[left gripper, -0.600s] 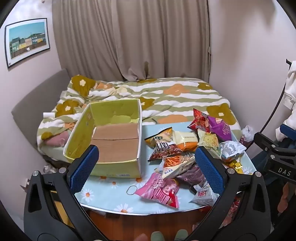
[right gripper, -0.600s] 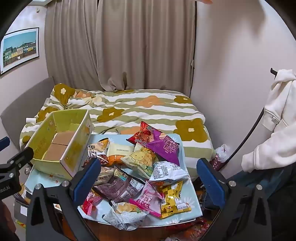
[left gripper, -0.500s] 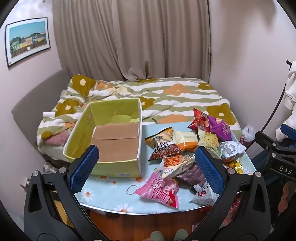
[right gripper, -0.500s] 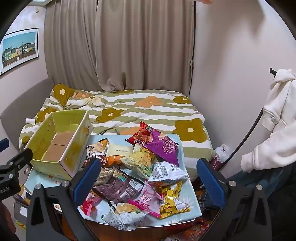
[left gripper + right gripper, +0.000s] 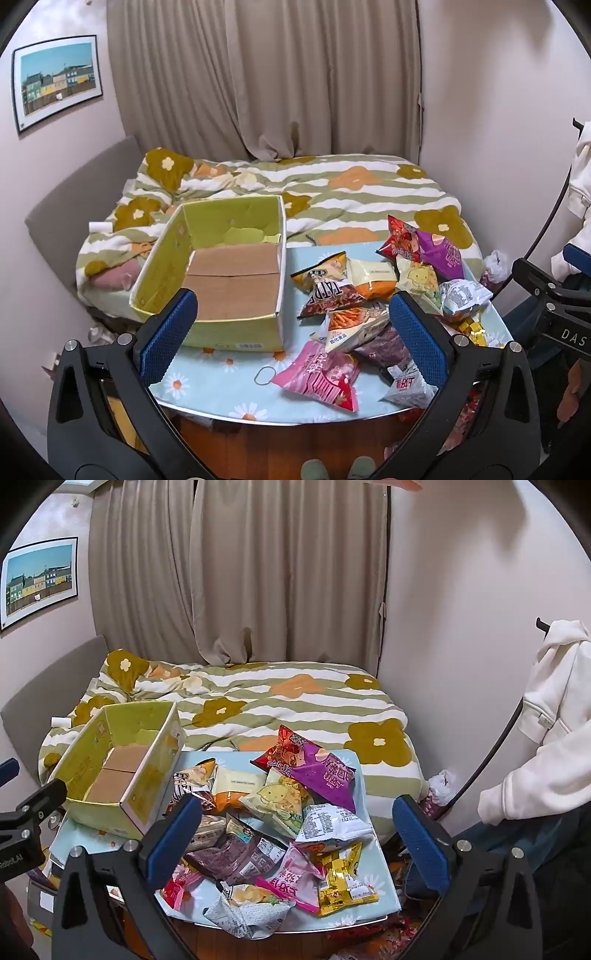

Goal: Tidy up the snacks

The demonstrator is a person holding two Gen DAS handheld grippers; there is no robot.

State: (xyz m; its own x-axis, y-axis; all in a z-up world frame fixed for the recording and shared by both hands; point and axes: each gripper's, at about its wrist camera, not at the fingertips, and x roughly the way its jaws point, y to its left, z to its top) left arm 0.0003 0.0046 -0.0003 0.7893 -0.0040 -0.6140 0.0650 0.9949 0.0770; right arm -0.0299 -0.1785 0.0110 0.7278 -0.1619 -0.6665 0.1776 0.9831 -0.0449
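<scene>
A yellow-green cardboard box (image 5: 173,258) (image 5: 147,794) stands empty on the left of a small table covered by a daisy-print cloth (image 5: 221,369). Several snack bags lie heaped on the right: a pink bag (image 5: 319,376), a purple bag (image 5: 441,254) (image 5: 325,779), a silver bag (image 5: 461,295), a gold bag (image 5: 341,878). My left gripper (image 5: 291,332) hovers open above the table's near edge, nothing between its blue pads. My right gripper (image 5: 293,838) also hangs open over the pile, holding nothing.
A bed with a striped flower quilt (image 5: 332,188) lies right behind the table. Curtains (image 5: 258,572) cover the back wall. A cream hoodie (image 5: 546,716) hangs at the right. A rubber band (image 5: 264,376) lies on the cloth.
Both views have shifted very slightly; the box and the snacks lie where they were, and both grippers stay wide open.
</scene>
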